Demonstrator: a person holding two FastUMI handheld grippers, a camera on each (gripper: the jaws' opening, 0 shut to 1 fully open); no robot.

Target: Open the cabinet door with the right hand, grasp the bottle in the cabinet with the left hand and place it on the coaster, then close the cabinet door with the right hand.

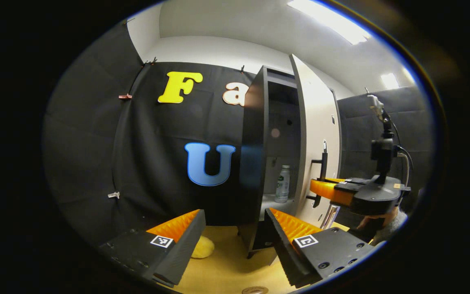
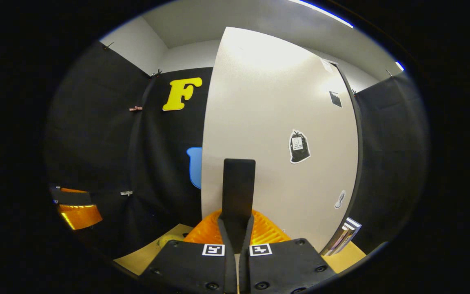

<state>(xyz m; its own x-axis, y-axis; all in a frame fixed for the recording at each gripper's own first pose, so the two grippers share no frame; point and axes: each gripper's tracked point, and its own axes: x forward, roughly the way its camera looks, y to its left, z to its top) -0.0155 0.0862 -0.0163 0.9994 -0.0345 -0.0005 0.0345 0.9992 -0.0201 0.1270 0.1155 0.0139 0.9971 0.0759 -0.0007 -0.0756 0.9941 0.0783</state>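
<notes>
The dark cabinet (image 1: 255, 134) stands with its pale door (image 1: 316, 134) swung partly open. Inside, on a lower shelf, a clear bottle (image 1: 282, 183) with a white cap stands upright. My left gripper (image 1: 235, 224) is open, low in front of the cabinet and well short of the bottle. My right gripper (image 1: 320, 188) is shut on the door's black handle (image 1: 321, 171). In the right gripper view the handle (image 2: 238, 188) rises from between the closed fingers of my right gripper (image 2: 237, 222), against the door (image 2: 280, 122). A round coaster (image 1: 254, 290) lies on the table below my left gripper.
A yellow soft object (image 1: 202, 247) lies on the wooden table (image 1: 235, 265) near the cabinet's foot. A hand (image 1: 371, 222) holds the right gripper. Stacked books or magazines (image 2: 343, 237) stand past the door's edge. My left gripper (image 2: 76, 208) appears far left in the right gripper view.
</notes>
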